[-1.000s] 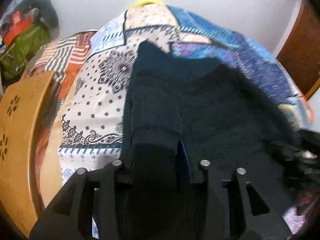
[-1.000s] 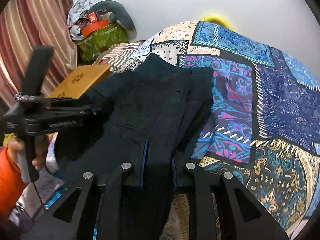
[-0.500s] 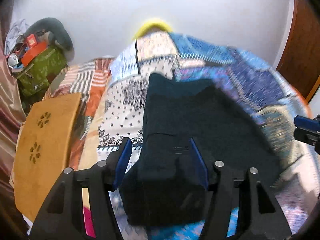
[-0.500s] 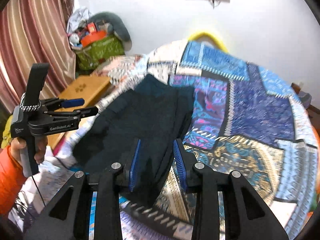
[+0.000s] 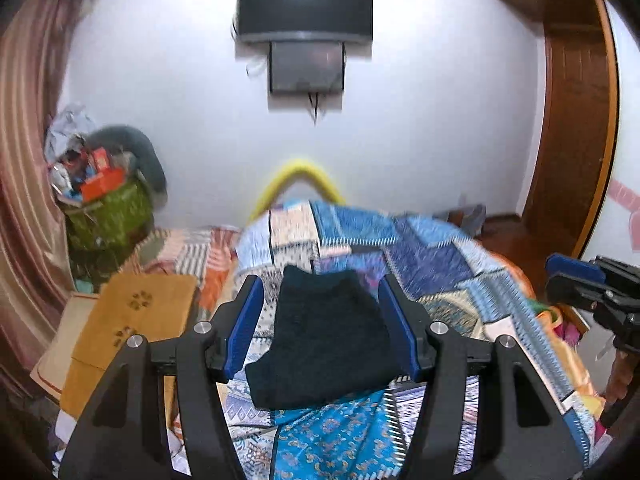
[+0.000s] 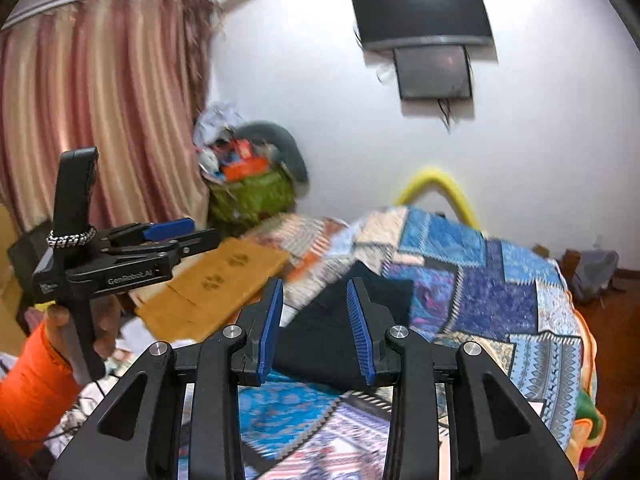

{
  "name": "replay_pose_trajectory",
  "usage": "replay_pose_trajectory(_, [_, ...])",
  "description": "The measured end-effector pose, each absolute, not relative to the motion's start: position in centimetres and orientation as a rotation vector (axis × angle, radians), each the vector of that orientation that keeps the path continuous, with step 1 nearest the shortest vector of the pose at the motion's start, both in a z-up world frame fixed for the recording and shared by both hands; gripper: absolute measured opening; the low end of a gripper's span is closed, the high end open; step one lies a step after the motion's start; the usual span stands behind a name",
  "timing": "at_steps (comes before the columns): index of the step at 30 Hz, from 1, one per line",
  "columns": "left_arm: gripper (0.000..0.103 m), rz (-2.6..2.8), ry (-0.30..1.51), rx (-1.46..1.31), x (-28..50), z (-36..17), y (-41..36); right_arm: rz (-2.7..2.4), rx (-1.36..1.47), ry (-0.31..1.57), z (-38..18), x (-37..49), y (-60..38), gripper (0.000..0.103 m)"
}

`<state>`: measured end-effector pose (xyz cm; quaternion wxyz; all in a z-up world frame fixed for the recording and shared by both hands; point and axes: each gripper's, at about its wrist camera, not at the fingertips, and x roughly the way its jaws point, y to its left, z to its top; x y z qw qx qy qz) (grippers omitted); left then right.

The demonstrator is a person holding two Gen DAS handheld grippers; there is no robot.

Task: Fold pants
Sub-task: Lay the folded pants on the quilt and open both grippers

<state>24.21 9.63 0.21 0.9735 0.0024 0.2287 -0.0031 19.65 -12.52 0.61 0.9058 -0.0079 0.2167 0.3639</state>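
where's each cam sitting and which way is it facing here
Left wrist: on the left gripper, raised, facing the folded pants on the quilt and the TV wall; the right gripper shows at right.
Right wrist: on the right gripper, facing the same wall, angled leftward to the curtain; the left gripper and an orange sleeve show.
Shared: pants, quilt, TV.

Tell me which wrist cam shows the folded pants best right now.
Left wrist. The folded pants lie whole and centered on the patchwork bedspread, framed between the open left claw. In the right wrist view, the open right claw covers part of the pants, and blur softens their edges.
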Motion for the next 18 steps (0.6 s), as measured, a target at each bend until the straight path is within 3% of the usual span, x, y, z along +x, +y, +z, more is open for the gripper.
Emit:
replay_pose_trajectory(9, [0.06,0.024,0.278,0.053,11.9,2.8,6.6,0.766,0.017,0.278,2.8,9.7,-13.4,0.03])
replay_pose_trajectory(14, [0.067,0.022,0.206,0.079,7.5,2.2,4.5,0.706,0.011,0.226,2.0,6.8,-13.8,0.03])
replay_pose_trajectory(15, [0.074,0.021,0.198,0.072,6.8,2.1,4.2,0.694,0.006,0.223,1.8,6.4,-13.8,0.032])
replay_pose_trajectory(17, [0.085,0.012,0.19,0.049,6.1,1.9,4.2,0.671,0.012,0.219,1.5,6.0,-13.9,0.053])
replay_pose_trajectory(18, [0.09,0.001,0.19,0.033,5.7,1.8,4.3,0.662,0.021,0.215,1.4,5.7,-14.0,0.058])
